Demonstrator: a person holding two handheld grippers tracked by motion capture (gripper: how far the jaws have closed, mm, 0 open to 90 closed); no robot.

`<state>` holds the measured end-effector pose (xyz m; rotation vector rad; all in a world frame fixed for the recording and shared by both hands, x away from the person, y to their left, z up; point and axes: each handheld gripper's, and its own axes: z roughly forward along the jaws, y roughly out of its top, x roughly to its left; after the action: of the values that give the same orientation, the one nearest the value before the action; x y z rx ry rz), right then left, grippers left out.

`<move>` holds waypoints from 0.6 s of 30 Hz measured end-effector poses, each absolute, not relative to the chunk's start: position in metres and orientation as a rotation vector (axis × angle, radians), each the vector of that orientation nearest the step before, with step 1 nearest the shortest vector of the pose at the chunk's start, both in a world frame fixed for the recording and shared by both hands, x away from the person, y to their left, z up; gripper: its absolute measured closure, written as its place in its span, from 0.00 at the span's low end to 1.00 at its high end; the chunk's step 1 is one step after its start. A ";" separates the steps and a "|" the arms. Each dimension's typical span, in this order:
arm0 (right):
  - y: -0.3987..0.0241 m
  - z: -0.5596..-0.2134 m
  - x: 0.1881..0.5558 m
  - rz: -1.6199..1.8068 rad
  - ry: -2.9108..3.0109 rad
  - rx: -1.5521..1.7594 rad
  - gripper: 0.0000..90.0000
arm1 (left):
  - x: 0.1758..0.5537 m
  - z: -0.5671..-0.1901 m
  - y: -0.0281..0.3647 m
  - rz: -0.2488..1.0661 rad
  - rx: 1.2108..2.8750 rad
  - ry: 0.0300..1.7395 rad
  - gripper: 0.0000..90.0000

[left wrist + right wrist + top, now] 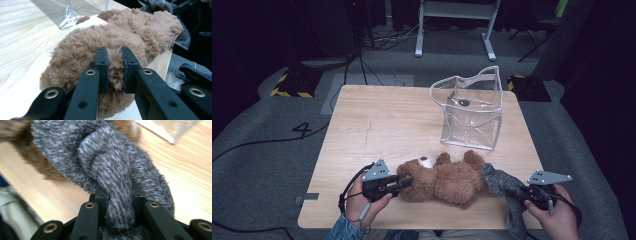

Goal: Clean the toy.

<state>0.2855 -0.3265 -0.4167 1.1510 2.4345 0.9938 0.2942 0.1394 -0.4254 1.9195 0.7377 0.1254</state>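
A brown teddy bear (446,179) lies on its side near the front edge of the wooden table (382,125). My left gripper (406,181) is shut on a tuft of the bear's fur (115,72) at its left end. A grey fuzzy cloth (502,184) lies against the bear's right side and hangs over the table's front edge. My right gripper (518,192) is shut on this grey cloth (117,185), which bunches up between its jaws. The bear's brown fur (37,167) lies just behind the cloth.
A clear plastic bag (471,107) with white handles stands open at the back right of the table, behind the bear. Cables and a white frame (457,25) are on the floor beyond the table. The table's front edge is close under both hands.
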 end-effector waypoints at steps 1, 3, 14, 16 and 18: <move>-0.331 -0.417 0.288 0.982 2.426 1.161 0.84 | 0.294 -0.426 0.140 0.127 1.920 0.738 0.87; -0.338 -0.417 0.292 0.962 2.393 1.189 0.84 | 0.294 -0.427 0.140 0.125 1.916 0.746 0.87; -0.356 -0.436 0.310 0.892 2.289 1.279 0.78 | 0.292 -0.428 0.141 0.119 1.929 0.758 0.87; -0.360 -0.439 0.312 0.881 2.262 1.296 0.75 | 0.292 -0.428 0.141 0.124 1.932 0.755 0.87; -0.364 -0.440 0.314 0.870 2.242 1.296 0.65 | 0.293 -0.428 0.142 0.130 1.935 0.755 0.87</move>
<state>0.3144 -0.3642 -0.4405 1.2963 2.2418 0.8701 0.2925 0.1417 -0.4283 1.9353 0.7547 0.1296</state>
